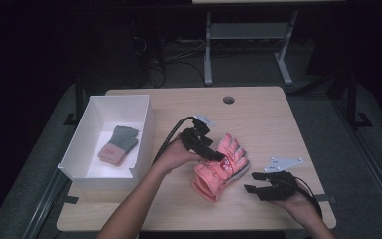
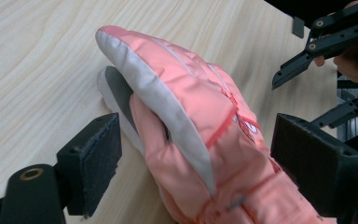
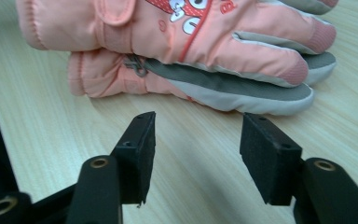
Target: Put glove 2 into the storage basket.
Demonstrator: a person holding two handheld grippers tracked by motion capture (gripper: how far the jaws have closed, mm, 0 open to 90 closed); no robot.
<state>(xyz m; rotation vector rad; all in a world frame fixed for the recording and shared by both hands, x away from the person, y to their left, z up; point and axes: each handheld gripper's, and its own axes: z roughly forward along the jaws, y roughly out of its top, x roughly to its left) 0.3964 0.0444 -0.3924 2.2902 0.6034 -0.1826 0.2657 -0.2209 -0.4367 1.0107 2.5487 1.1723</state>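
Note:
A pair of pink padded gloves (image 1: 221, 168) with grey palms lies stacked in the middle of the wooden table (image 1: 263, 119). My left gripper (image 1: 214, 152) is open, with one jaw on each side of the upper glove (image 2: 200, 126) and neither pressing on it. My right gripper (image 1: 252, 183) rests on the table a little to the right of the gloves (image 3: 200, 51), open with nothing between its jaws. In the left gripper view the right gripper (image 2: 307, 51) shows beyond the gloves' fingertips.
A white box (image 1: 110, 141) stands at the table's left side with a grey and pink knitted glove (image 1: 119, 144) lying inside. A round cable hole (image 1: 228, 99) sits near the far edge. Beyond the table are metal frame legs (image 1: 208, 55) and cables on the floor.

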